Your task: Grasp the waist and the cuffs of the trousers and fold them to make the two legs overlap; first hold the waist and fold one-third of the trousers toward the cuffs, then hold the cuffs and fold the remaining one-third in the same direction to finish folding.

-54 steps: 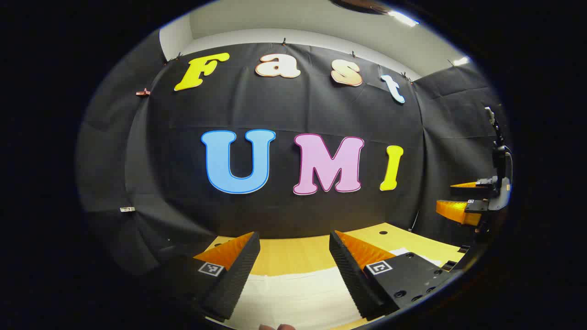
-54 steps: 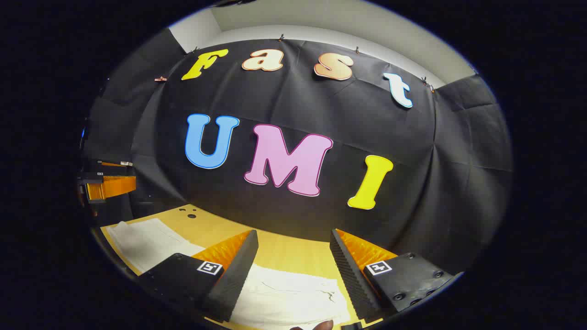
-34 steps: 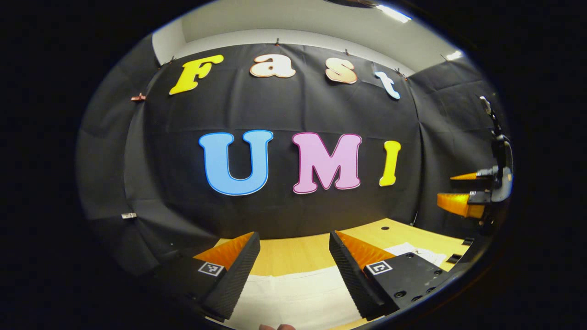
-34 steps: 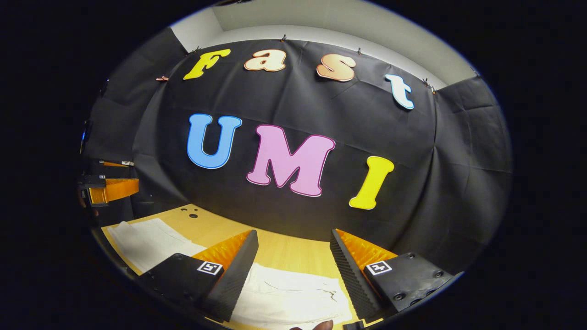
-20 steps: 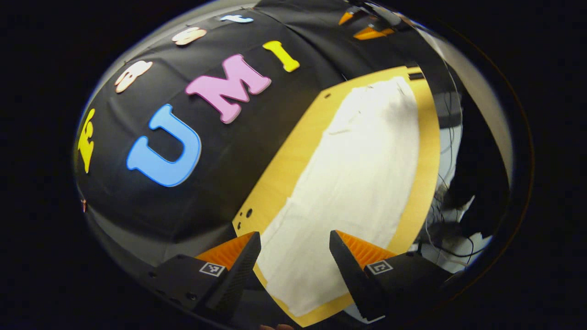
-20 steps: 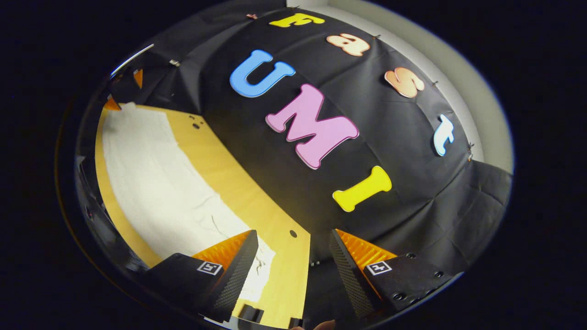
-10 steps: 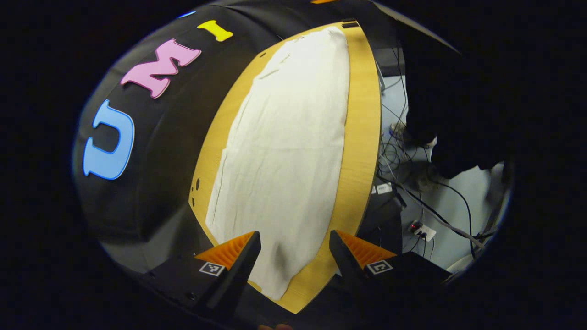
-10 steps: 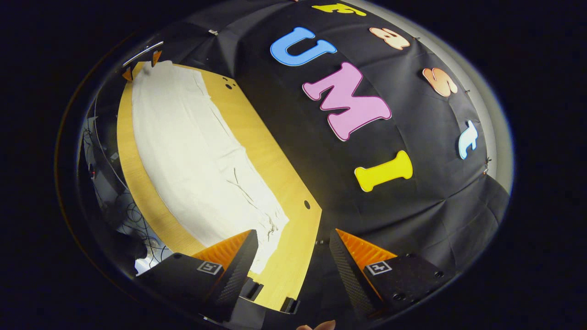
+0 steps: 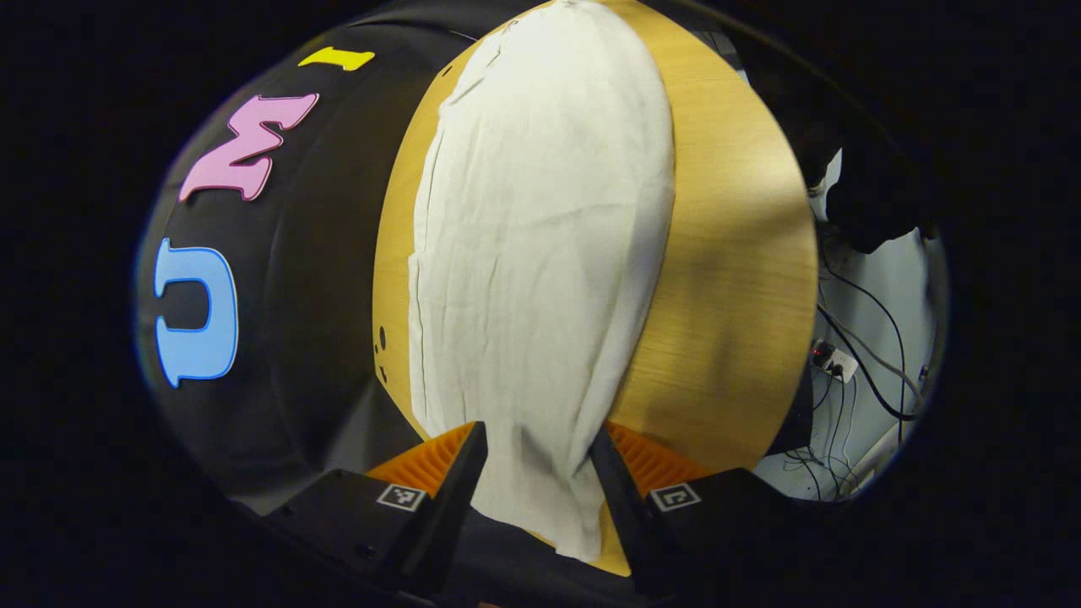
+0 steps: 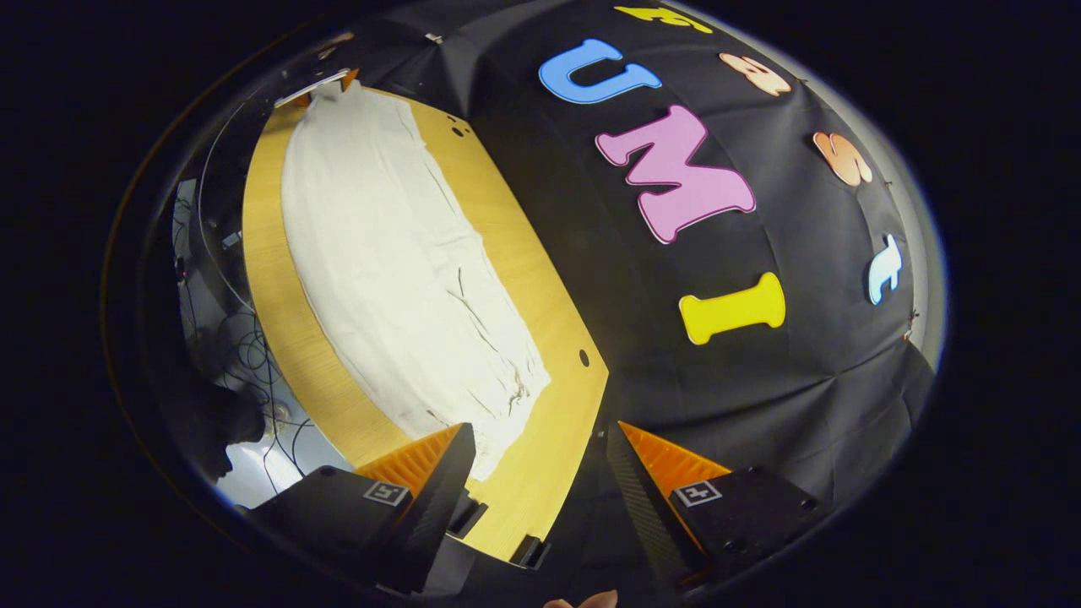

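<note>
Trousers: pair of off-white, lightly wrinkled cloth trousers (image 9: 540,253) spread out long and flat on the light wooden tabletop (image 9: 726,279). They take up most of its length, with bare wood along both long sides.

Left gripper: the left gripper (image 9: 535,473) sits right at one end of the trousers. In the left gripper view the cloth runs down between the two fingers and hangs a bit past the table edge. Fingers are spread with a gap about as wide as that strip of cloth, each one close against a side of it. Can't really tell whether they're touching the fabric, but they're not clamped down on it.

Right gripper: the right gripper (image 10: 540,473) is at the opposite end, near the table's corner. Fingers wide apart, nothing between them. In the right gripper view the near end of the trousers (image 10: 405,270), the creased bit, lies just beside its left finger, apart from the right one.

Table: a few small dark holes in the wood near the back edge (image 10: 583,357).

Surroundings: black cloth wall (image 10: 676,363) behind the table, and tangled cables on a pale floor (image 9: 853,371) past the front edge.

Hand: a sliver of a fingertip (image 10: 583,601) at the very bottom of the right gripper view.
</note>
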`<move>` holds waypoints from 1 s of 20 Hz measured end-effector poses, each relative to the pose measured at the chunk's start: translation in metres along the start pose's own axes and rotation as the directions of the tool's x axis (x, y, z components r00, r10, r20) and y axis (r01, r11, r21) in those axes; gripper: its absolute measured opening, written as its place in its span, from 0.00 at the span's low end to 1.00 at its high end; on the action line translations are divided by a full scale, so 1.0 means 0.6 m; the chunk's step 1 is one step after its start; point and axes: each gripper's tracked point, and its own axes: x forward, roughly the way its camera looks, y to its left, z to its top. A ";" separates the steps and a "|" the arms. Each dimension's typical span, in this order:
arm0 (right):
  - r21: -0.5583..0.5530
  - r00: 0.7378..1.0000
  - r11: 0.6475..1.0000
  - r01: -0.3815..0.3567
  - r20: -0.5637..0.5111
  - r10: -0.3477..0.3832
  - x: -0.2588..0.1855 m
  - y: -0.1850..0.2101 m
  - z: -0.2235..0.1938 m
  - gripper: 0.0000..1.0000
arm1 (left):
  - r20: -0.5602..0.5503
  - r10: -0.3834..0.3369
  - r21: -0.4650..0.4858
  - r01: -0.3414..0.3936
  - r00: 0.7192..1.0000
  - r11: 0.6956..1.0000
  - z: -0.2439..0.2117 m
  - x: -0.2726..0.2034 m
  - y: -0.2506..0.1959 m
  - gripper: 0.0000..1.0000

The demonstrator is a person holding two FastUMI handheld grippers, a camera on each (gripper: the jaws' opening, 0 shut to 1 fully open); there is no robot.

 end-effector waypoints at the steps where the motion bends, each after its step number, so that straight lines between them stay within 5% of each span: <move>1: -0.027 1.000 0.999 -0.018 0.001 0.018 0.006 0.012 -0.007 0.97 | -0.016 -0.021 -0.021 0.021 1.000 1.000 -0.002 0.013 -0.002 0.74; 4: -0.103 0.998 0.992 -0.069 -0.012 0.068 0.029 0.040 -0.037 0.97 | -0.043 -0.066 -0.046 0.064 0.997 0.997 -0.005 0.027 -0.009 0.17; 5: -0.122 0.997 0.989 -0.080 -0.017 0.079 0.037 0.047 -0.045 0.97 | -0.044 -0.077 -0.056 0.075 0.996 0.996 -0.003 0.028 -0.010 0.11; 16: -0.302 0.957 0.908 -0.291 -0.108 0.271 0.130 0.156 -0.141 0.97 | -0.064 -0.095 -0.063 0.091 0.993 0.994 -0.003 0.026 -0.009 0.09; 20: -0.363 0.963 0.892 -0.269 -0.079 0.259 0.179 0.155 -0.119 0.95 | -0.047 -0.081 -0.038 0.079 0.996 0.996 -0.001 0.026 -0.007 0.08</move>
